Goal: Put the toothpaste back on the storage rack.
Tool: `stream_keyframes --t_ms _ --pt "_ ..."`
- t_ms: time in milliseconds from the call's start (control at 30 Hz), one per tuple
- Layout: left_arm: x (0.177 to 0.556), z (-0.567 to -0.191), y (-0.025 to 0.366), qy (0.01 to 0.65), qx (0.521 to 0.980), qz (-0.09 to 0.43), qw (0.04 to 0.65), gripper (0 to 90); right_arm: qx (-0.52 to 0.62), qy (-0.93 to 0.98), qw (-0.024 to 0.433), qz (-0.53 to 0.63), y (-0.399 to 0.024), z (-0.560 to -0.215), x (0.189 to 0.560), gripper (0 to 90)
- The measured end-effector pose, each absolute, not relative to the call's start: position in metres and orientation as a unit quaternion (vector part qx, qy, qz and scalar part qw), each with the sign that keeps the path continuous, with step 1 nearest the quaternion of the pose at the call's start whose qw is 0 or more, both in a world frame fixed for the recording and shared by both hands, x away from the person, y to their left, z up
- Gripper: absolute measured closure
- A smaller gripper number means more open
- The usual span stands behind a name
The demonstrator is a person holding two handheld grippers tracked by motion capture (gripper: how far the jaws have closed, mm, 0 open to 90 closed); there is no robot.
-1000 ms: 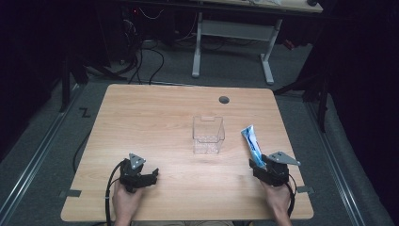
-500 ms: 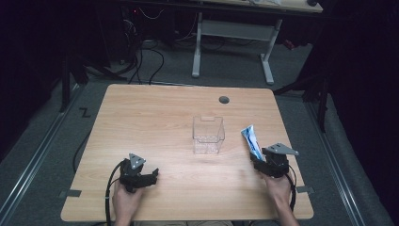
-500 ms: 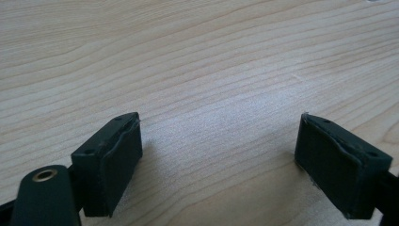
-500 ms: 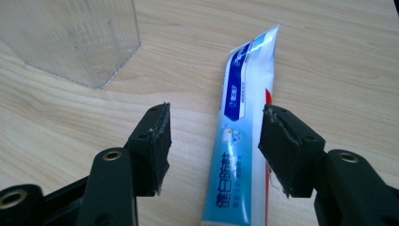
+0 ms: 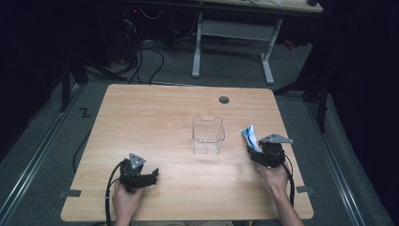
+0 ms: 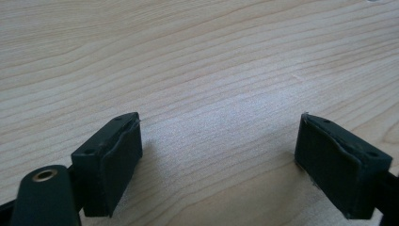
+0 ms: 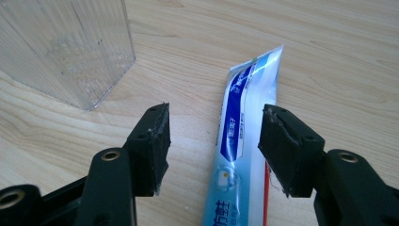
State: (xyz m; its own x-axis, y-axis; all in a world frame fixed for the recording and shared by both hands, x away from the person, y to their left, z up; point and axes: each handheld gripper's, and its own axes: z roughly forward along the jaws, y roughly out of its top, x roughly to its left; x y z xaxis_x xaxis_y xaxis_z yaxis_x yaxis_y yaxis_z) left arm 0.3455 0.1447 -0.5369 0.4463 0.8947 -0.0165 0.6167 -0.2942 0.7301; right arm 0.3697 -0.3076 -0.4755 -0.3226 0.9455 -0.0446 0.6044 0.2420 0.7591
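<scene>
Desk [image 5: 155,117]: pale wood-grain top, rectangular, matte. Clear ribbed plastic bin [image 5: 207,134]: square, upright, mid-desk. Toothpaste tube [image 7: 242,141]: glossy blue-white, flat crimped end, lying on desk right of bin, between jaws of right claw [image 7: 214,146], spread, not pinching. Left claw [image 6: 219,165]: spread over bare wood.

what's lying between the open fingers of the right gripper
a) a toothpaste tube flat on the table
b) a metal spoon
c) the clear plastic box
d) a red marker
a: in the right gripper view the blue and white toothpaste tube lies flat on the wooden table between the spread fingers of the right gripper, not pressed by them, while the clear box stands off to one side.
</scene>
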Motion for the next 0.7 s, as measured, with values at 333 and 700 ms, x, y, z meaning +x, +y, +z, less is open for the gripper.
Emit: stream_keyframes --t_ms 333,700 --pt "0.345 -0.537 0.145 0.485 0.779 0.203 0.342 15.5 0.521 0.747 0.252 0.326 -0.305 -0.471 0.389 43.1" --pt "0.346 -0.537 0.145 0.485 0.779 0.203 0.342 15.5 0.525 0.752 0.251 0.311 -0.301 -0.473 0.404 43.1"
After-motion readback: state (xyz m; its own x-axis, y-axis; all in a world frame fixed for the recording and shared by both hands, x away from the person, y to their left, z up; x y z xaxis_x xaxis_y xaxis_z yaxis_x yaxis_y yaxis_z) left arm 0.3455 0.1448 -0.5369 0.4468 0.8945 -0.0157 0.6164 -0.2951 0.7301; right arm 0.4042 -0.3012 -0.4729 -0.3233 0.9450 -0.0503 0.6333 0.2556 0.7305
